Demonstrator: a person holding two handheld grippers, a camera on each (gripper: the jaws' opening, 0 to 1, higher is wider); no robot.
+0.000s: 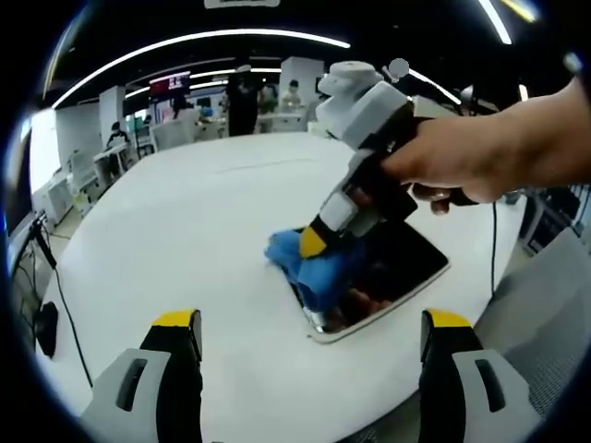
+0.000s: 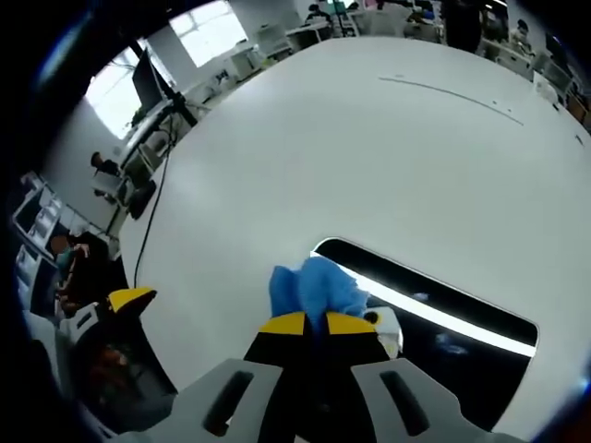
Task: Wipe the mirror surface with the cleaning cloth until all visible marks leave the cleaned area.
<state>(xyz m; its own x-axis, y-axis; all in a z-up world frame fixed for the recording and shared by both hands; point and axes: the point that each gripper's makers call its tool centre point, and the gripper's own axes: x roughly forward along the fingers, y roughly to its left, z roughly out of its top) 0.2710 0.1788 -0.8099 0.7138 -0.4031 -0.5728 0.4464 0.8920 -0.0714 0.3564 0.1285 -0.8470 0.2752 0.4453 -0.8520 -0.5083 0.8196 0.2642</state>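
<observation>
On the white table [image 1: 185, 249], the right gripper [image 2: 316, 325] fingers clench the blue cloth [image 2: 314, 286] on the flat mirror [image 2: 443, 323]; left gripper [image 1: 309, 346] fingers spread.

Rectangular mirror [image 1: 397, 277] with rounded corners and pale rim, flat on white counter [image 1: 185, 240], near its front edge, reflecting ceiling lights. Blue cleaning cloth [image 1: 319, 268], bunched, pressed on mirror's end and overhanging onto counter, clamped in right gripper [image 2: 317, 325].
</observation>
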